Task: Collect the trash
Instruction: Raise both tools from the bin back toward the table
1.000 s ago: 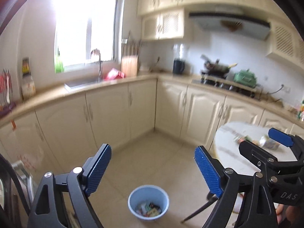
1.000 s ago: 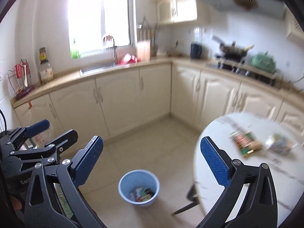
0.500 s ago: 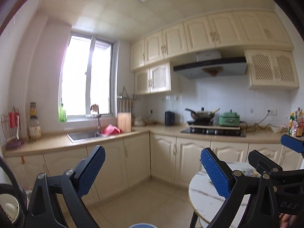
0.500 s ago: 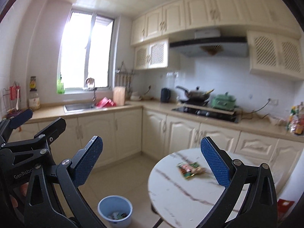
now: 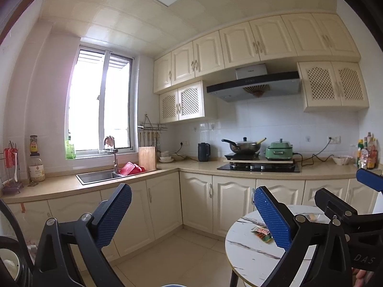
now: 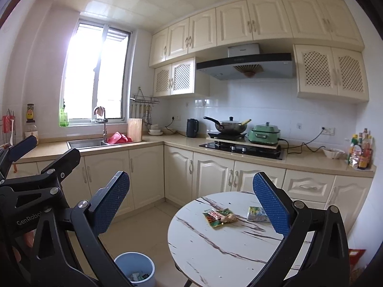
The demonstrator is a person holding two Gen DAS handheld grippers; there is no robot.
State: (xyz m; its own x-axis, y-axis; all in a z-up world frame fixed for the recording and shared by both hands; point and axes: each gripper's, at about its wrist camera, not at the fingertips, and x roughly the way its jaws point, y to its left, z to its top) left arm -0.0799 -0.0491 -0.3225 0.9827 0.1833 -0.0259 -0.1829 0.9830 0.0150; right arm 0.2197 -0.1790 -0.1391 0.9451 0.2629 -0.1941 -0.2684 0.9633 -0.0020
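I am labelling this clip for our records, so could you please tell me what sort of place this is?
A home kitchen, most likely: a sink under the window, a gas hob with a wok below a range hood, and cream cabinets.

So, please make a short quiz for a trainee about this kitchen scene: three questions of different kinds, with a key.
1. True or false: the right gripper holds a wrapper.
2. Multiple choice: where is the bin? A) on the table B) on the floor, left of the table C) in the sink
3. Fill in: besides the wrapper, a small ____ lies on the table.

Key:
1. False; both the right and the left gripper are open and hold nothing.
2. B
3. carton
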